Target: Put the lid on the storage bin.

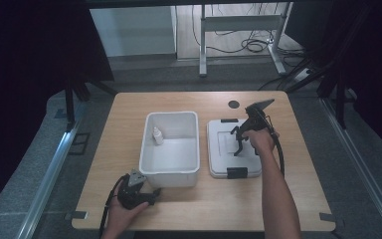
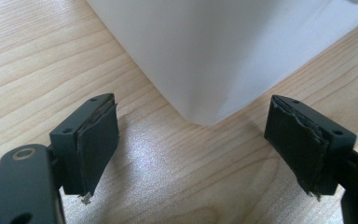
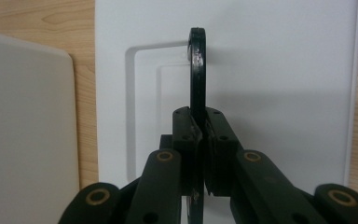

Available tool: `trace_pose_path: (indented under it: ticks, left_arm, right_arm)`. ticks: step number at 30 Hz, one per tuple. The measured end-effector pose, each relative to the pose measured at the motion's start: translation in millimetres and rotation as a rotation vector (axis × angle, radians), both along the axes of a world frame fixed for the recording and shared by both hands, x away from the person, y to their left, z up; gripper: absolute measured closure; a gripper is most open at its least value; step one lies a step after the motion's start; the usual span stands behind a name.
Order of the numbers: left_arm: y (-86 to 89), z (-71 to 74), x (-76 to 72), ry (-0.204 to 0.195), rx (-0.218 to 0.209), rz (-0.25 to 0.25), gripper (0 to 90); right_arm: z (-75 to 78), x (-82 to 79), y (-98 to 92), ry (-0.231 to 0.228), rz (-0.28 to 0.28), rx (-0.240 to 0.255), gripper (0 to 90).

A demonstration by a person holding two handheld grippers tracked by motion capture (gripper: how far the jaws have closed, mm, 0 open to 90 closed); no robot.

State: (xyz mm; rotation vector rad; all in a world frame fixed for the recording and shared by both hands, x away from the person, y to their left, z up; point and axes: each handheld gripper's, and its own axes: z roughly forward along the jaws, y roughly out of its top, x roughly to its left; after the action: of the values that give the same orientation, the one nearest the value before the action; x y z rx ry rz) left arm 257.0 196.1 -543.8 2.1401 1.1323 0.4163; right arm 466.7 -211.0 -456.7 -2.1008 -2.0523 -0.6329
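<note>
A white open bin (image 1: 169, 169) stands mid-table with a small white bottle (image 1: 157, 135) inside near its left wall. To its right lies a flat white lid (image 1: 220, 149) with a thin black handle (image 3: 196, 65) standing up from its middle. My right gripper (image 1: 238, 148) (image 3: 201, 135) is shut on that handle from above. My left gripper (image 1: 151, 195) (image 2: 196, 149) rests low on the table by the bin's near left corner (image 2: 209, 60). Its jaws stand wide open with nothing between them.
The wooden table (image 1: 288, 199) has a round black cable hole (image 1: 234, 104) behind the lid. Black latches (image 1: 237, 173) sit on the lid's near and far edges. Beyond the table stand a metal desk frame (image 1: 238, 22) and floor cables (image 1: 251, 46).
</note>
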Motion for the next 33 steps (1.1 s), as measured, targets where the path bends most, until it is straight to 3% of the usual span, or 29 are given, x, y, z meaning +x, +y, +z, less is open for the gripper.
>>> trace_pose_path:
  ticks: [11, 22, 33]
  left_arm:
    - [0.0, 0.0, 0.0, 0.001, 0.001, 0.000, 17.4]
    - [-0.3, -0.1, -0.1, -0.001, -0.004, 0.004, 17.4]
    - [-0.3, -0.1, -0.1, 0.000, -0.004, 0.003, 17.4]
  right_arm:
    - [31.6, -5.2, -2.7, -0.048, -0.001, 0.010, 85.3]
    - [47.5, -9.8, -11.9, -0.066, -0.012, 0.022, 85.3]
    - [78.0, -14.5, -9.1, -0.107, 0.004, 0.028, 85.3]
